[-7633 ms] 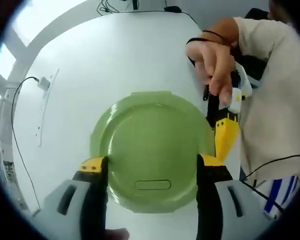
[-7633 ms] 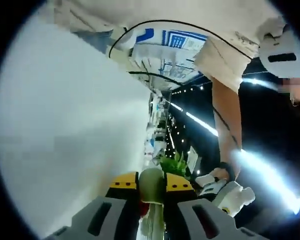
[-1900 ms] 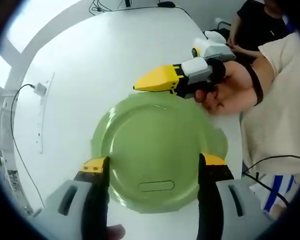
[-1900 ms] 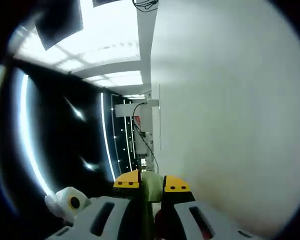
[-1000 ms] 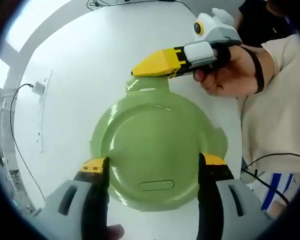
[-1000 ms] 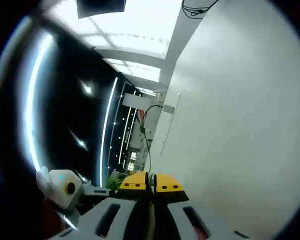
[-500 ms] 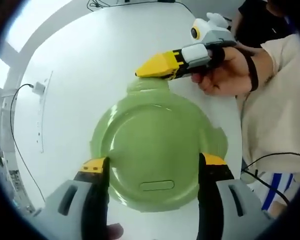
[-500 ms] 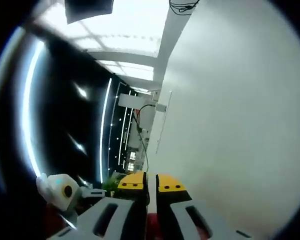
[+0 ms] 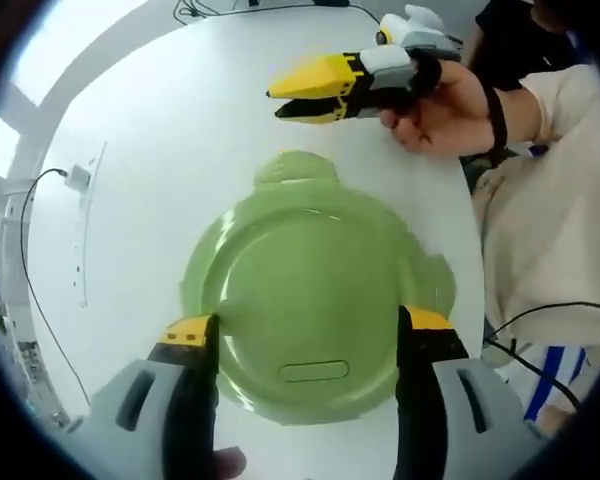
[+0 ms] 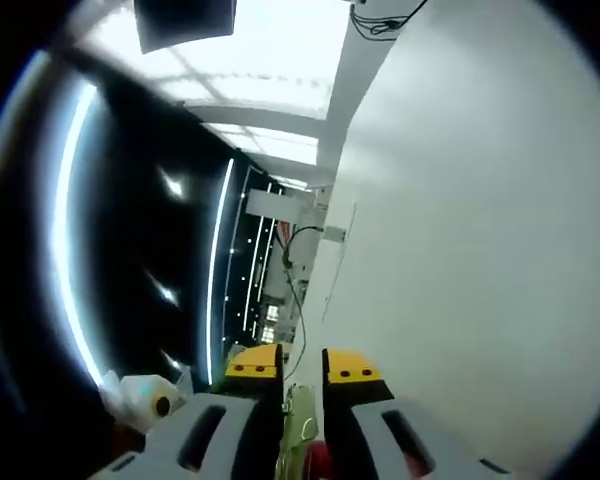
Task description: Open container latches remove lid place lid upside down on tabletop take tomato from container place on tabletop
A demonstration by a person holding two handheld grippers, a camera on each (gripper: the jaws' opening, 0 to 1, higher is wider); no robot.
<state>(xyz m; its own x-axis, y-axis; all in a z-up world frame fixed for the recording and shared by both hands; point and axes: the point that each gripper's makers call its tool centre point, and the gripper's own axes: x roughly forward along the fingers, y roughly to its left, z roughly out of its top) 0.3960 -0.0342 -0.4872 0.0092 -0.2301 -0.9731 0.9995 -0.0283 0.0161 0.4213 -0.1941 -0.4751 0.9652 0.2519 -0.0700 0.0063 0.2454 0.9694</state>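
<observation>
A round green container [image 9: 310, 300], lid on, sits near the bench's [image 9: 180, 130] near edge, toward the person's side. The left tool [image 9: 305, 335] straddles it, jaws spread wide at either flank of the lid. The right tool [image 9: 298, 92] (gripped in a hand [image 9: 445, 95]) hovers just past the far latch tab [image 9: 296, 168], its yellow jaws slightly parted and holding nothing.

The round green lid [image 9: 310, 300] sits flat on the container, spanning the space between the left gripper's [image 9: 305, 330] jaws. One latch tab [image 9: 295, 168] juts out on its far side.
</observation>
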